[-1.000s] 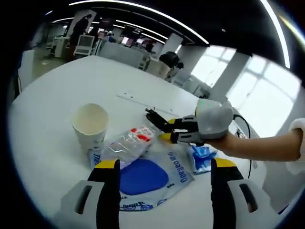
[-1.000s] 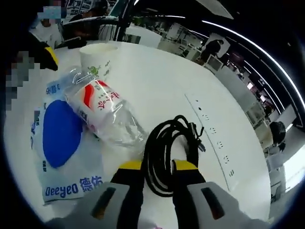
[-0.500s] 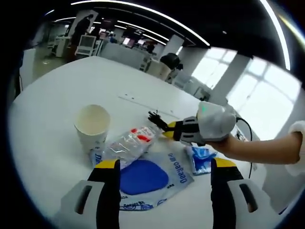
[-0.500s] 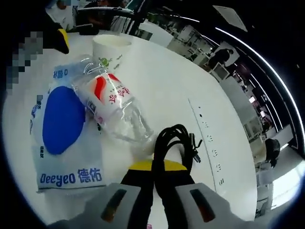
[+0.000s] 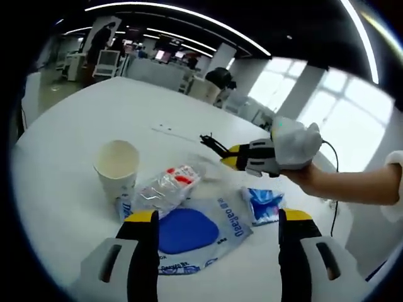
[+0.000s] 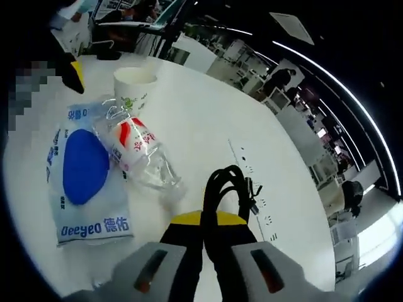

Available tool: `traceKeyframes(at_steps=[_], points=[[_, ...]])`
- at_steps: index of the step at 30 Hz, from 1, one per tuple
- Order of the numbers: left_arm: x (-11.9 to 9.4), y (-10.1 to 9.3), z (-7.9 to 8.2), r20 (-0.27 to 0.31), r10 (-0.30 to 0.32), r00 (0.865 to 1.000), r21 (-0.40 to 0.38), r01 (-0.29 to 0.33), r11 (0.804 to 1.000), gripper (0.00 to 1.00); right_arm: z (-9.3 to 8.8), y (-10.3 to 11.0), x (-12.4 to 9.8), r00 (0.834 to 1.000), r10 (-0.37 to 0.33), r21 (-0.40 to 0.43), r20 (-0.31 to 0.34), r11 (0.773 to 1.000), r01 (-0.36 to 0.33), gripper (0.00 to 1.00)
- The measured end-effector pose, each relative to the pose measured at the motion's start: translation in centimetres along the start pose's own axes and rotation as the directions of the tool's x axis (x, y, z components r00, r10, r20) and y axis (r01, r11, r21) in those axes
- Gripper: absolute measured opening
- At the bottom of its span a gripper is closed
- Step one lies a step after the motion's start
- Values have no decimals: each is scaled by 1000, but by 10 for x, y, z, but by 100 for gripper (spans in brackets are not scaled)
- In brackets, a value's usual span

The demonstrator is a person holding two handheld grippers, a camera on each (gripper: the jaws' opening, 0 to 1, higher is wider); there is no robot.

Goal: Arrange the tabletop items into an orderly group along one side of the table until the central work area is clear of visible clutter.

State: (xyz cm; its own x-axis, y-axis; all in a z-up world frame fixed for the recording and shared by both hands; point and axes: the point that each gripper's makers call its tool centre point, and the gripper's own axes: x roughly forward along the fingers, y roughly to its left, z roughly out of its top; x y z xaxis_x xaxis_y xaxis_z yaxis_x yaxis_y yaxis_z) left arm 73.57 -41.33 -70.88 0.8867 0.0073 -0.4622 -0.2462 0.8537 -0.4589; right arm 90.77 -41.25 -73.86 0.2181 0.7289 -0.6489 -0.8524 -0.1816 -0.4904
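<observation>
In the right gripper view my right gripper (image 6: 211, 219) is shut on a coiled black cable (image 6: 230, 187), held above the white table (image 6: 195, 119). In the left gripper view the right gripper (image 5: 236, 155) hangs above the table with the cable (image 5: 211, 142) sticking out to the left. My left gripper (image 5: 218, 217) stands open, nothing between its jaws. Beyond it lie a crushed clear bottle with a red label (image 5: 167, 185), a paper cup (image 5: 116, 165), a blue-and-white Deeyeo packet (image 5: 189, 229) and a small blue packet (image 5: 264, 204).
The cup (image 6: 135, 85), bottle (image 6: 138, 151) and Deeyeo packet (image 6: 85, 182) lie left of the cable. A socket strip (image 6: 255, 189) is set into the tabletop. A gloved hand (image 5: 296, 143) holds the right gripper. Bare table (image 5: 69, 119) stretches behind the cup.
The right gripper shut on the black cable and lifted it off the table, away from the bottle. The left gripper stayed open in place.
</observation>
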Motion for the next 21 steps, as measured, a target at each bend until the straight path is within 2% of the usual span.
traceKeyframes(at_steps=[12,18,21], points=[[-6,-9,0,-14,-30,999,25,30,999,74,5,4,-45,999,-25,48,28,999,24,0],[-11,-14,-2,-31,-46,998,46,47,998,74,6,8,-61,999,-35,40,32,999,33,0],[-15,-17,-1,-33,-58,998,52,60,997,74,9,11,-68,998,-34,97,45,995,30,0]])
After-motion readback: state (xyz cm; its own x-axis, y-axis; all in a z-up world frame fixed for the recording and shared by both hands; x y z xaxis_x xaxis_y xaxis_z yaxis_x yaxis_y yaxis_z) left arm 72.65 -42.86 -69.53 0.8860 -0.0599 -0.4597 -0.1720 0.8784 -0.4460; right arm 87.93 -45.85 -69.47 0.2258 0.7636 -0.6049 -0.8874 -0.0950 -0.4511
